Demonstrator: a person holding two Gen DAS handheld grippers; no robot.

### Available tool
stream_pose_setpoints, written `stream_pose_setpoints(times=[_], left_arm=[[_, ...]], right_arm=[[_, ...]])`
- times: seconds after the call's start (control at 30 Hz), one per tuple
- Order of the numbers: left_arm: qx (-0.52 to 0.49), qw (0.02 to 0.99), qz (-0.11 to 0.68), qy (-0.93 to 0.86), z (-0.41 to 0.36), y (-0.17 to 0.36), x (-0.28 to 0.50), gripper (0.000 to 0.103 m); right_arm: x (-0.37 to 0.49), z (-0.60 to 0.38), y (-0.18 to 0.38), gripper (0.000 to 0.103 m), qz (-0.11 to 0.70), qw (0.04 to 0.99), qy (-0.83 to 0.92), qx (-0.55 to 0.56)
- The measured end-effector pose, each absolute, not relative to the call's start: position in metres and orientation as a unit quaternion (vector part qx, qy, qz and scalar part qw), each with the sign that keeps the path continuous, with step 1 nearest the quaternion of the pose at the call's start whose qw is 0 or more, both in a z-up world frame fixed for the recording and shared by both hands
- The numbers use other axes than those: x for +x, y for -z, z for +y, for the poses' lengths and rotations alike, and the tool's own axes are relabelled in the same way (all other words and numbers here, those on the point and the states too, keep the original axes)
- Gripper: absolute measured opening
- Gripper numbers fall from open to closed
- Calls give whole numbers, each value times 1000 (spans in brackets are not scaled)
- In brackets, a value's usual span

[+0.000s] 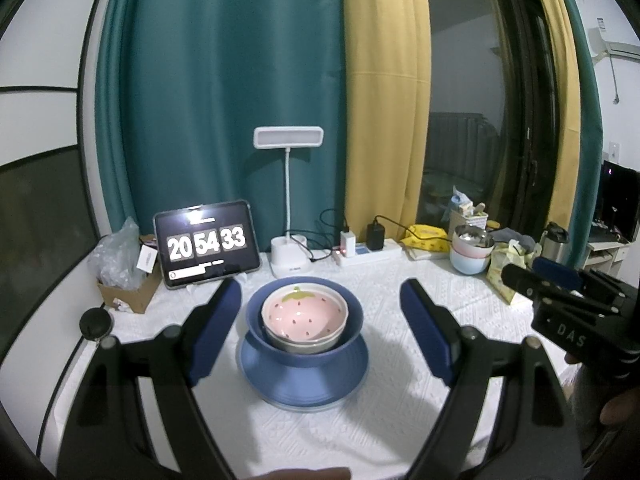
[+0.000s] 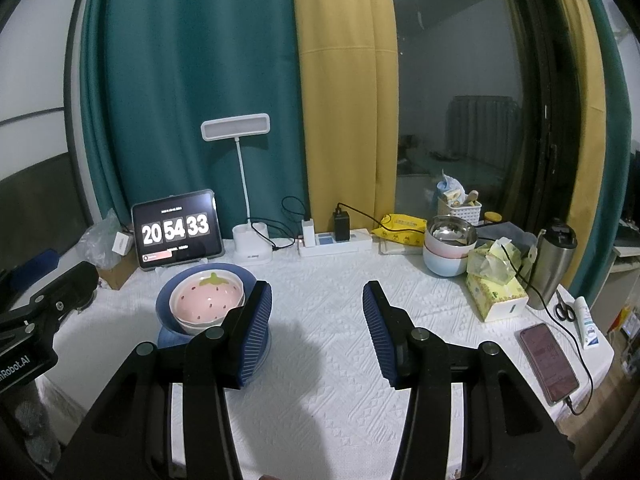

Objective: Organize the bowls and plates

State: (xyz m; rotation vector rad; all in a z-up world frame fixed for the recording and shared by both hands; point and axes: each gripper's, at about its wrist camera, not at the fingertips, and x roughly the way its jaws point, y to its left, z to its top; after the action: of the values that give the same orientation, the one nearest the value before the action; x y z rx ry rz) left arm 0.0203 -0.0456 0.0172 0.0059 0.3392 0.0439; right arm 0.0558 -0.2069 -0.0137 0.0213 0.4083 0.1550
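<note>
A pink strawberry bowl (image 1: 304,314) sits nested in a white bowl, inside a blue bowl (image 1: 352,320), on a blue plate (image 1: 304,384) in the middle of the white tablecloth. My left gripper (image 1: 320,308) is open and empty, its pads either side of the stack and a little nearer the camera. In the right wrist view the same stack (image 2: 208,300) stands at the left, partly hidden behind my left finger. My right gripper (image 2: 318,312) is open and empty over bare cloth to the right of the stack.
A tablet clock (image 1: 206,244), desk lamp (image 1: 288,200) and power strip (image 1: 368,254) line the back. Stacked pastel bowls with a steel one (image 2: 450,246), tissue box (image 2: 496,288), steel flask (image 2: 554,264), phone (image 2: 550,362) and scissors (image 2: 564,308) crowd the right. A cardboard box (image 1: 128,292) sits left.
</note>
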Motion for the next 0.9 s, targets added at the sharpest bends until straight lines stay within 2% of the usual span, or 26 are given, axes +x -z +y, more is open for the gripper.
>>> stream_pose_setpoints(times=[0.9], left_arm=[[2, 985, 170, -23, -47, -16, 21, 83]], right_arm=[[57, -207, 14, 50, 204, 976, -77, 10]])
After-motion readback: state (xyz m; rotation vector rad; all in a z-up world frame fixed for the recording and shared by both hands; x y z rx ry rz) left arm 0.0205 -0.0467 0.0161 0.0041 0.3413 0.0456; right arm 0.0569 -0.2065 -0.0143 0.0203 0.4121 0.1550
